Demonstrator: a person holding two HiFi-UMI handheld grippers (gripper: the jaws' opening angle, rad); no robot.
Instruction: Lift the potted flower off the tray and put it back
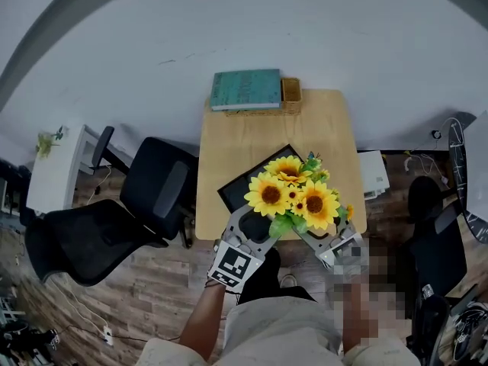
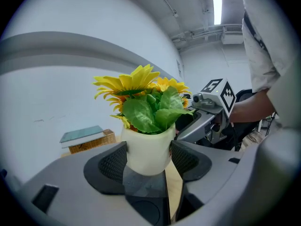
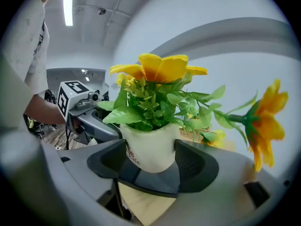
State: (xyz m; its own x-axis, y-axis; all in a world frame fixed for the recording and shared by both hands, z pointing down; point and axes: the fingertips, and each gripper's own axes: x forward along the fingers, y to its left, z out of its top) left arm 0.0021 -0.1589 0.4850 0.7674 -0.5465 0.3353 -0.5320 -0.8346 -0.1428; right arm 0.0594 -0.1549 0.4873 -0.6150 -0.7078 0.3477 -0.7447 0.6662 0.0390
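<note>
1. The white ceramic pot (image 2: 148,149) of yellow artificial sunflowers (image 1: 293,193) was pinched between the left gripper's (image 1: 258,223) jaws.
2. The same pot was also clamped by the right gripper's (image 1: 313,235) jaws.
3. The pot was held over the near end of the black rectangular tray (image 1: 238,185).

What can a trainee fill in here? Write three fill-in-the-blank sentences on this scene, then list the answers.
1. The left gripper and the right gripper both clamp the white ____ holding the sunflowers.
2. The teal book lies on a wicker ____ at the far edge of the table.
3. The tray on the table is ____ in colour.
Missing words: pot; basket; black.
</note>
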